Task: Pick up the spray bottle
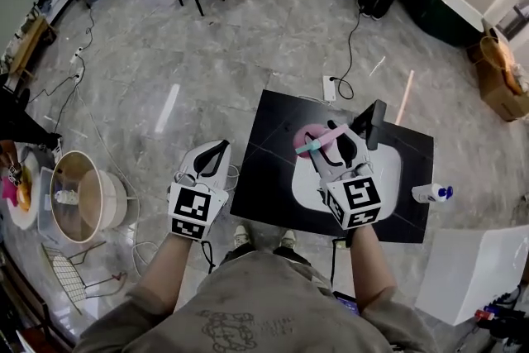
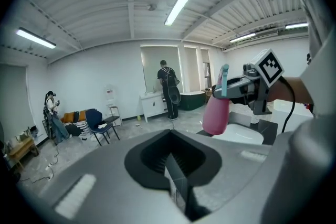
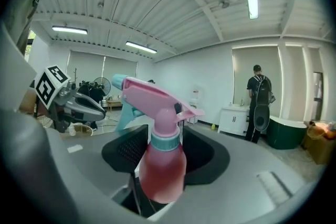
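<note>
Here, the right tool (image 3: 163,150) is clamping the pink spray bottle (image 3: 161,164) by its body and is holding it clear of the black bench (image 1: 263,178), above the middle and nearer the far edge. The body is sitting deep between the jaws, while the collar and trigger head are projecting past their tips. The lift probably calls for a steady squeeze below the collar and an upright bottle. The left tool (image 1: 215,157), jaws together and empty, is hovering beyond the bench's left edge.
</note>
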`<state>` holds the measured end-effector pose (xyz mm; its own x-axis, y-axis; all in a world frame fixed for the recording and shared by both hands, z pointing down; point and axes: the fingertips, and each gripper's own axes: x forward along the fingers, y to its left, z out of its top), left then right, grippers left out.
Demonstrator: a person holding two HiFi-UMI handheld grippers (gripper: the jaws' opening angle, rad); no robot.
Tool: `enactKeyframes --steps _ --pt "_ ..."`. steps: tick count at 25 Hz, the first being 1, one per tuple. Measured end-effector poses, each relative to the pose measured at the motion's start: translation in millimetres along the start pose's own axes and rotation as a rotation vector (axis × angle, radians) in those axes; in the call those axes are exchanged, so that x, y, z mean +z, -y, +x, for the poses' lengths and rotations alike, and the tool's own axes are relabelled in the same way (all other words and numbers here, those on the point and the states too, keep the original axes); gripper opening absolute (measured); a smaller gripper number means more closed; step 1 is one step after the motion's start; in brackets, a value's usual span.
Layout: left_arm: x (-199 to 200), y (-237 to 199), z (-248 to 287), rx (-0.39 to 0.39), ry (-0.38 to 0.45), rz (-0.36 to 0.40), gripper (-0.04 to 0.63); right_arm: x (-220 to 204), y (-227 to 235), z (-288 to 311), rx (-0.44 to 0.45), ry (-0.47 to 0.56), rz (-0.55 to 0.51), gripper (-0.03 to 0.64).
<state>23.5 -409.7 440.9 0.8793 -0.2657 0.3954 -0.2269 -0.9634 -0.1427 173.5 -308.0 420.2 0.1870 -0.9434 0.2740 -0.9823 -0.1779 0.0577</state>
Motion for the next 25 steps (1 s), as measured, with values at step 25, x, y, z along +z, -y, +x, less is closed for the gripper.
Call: enactKeyframes --steps 25 --pt "74 52 -47 -0.151 0.187 0.081 0.002 30 -34 -153 -0.121 0.018 -0.087 0.230"
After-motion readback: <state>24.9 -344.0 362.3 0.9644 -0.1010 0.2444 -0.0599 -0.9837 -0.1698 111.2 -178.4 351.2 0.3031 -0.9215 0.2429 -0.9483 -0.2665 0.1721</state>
